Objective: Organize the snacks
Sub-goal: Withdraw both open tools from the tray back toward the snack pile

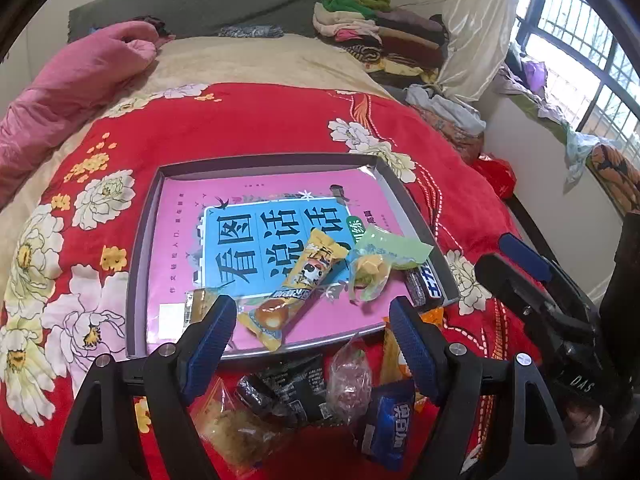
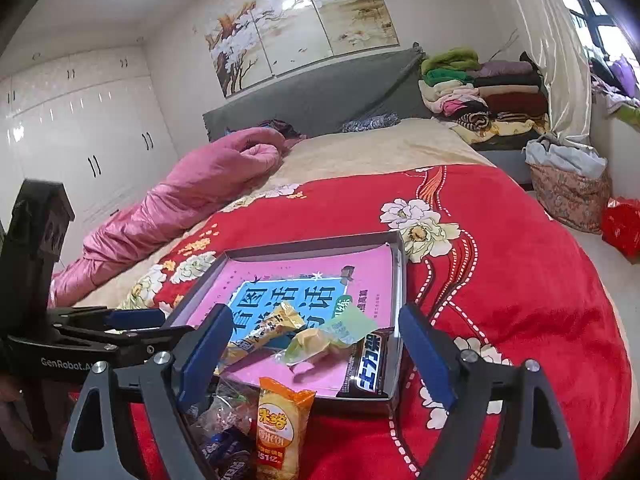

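Three snacks lie in the tray (image 1: 152, 216); loose packets (image 1: 288, 396) remain on the bed; left tool (image 1: 312, 344) and right tool (image 2: 316, 356) both spread, empty.

This is a home bedroom: a bed (image 2: 380, 148) with a grey headboard (image 2: 320, 96) and red floral blanket (image 2: 520, 280), white built-in wardrobes (image 2: 80, 140), folded clothes (image 2: 480, 92) stacked by the curtained window (image 1: 580, 60), and a blossom painting (image 2: 300, 24) on the wall.

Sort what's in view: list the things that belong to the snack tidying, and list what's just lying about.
Job: tray; yellow snack bar, green packet and black bar in it; loose snacks and orange packet on the blanket.

Lying about: pink quilt; folded clothes; red bag.
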Demonstrator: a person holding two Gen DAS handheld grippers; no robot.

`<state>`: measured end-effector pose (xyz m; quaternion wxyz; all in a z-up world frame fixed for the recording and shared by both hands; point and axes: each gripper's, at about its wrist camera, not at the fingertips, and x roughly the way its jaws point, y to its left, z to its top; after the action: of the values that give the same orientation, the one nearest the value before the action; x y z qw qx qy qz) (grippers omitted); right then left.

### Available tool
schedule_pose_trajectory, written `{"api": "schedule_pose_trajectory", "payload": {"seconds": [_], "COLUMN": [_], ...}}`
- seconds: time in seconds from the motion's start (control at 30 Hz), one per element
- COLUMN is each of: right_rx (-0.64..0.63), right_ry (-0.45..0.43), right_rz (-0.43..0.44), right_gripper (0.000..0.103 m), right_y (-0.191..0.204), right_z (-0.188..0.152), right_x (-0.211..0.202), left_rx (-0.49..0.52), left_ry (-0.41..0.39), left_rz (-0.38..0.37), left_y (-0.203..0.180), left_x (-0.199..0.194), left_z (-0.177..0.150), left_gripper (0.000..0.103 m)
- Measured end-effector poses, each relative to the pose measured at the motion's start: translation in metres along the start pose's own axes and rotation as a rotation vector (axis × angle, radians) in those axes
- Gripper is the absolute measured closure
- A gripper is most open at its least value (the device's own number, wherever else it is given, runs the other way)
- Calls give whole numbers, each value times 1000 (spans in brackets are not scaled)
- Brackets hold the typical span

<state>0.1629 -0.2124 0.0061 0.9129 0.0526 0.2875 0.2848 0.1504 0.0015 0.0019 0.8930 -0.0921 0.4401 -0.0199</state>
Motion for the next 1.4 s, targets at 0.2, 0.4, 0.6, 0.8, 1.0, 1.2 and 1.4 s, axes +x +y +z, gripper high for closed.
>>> {"api": "schedule_pose_trajectory", "payload": {"seconds": [0.2,0.4,0.6,0.8,1.0,1.2,1.4], "right_rx": [21,22,6,18,38,35,31], "right_ry": [-24,-55,-77,-87,-91,-81,-56], "right_rz": [11,16,10,-2,-20,-29,-36], "right_gripper": [15,12,11,10,10,7,7], "right_y": [-2,2,10,11,7,9,16], "right_z": [1,3,2,-1,-2,-5,-11], "right_x": [-11,-23,-33,-41,-46,-49,-50], "left_rx": [-15,-6,5,14,23,29,32], "left_ry": [-11,-43,-68,-80,-94,-100,-89], "left_rz": [-25,-5,9,16,19,22,18], "left_y": [2,4,6,9,13,16,21], "left_x": [-9,-23,-34,-41,-49,-51,-49], "left_z": [-2,-3,-5,-8,-10,-12,-18], "left_gripper": [23,21,20,20,20,20,20]}}
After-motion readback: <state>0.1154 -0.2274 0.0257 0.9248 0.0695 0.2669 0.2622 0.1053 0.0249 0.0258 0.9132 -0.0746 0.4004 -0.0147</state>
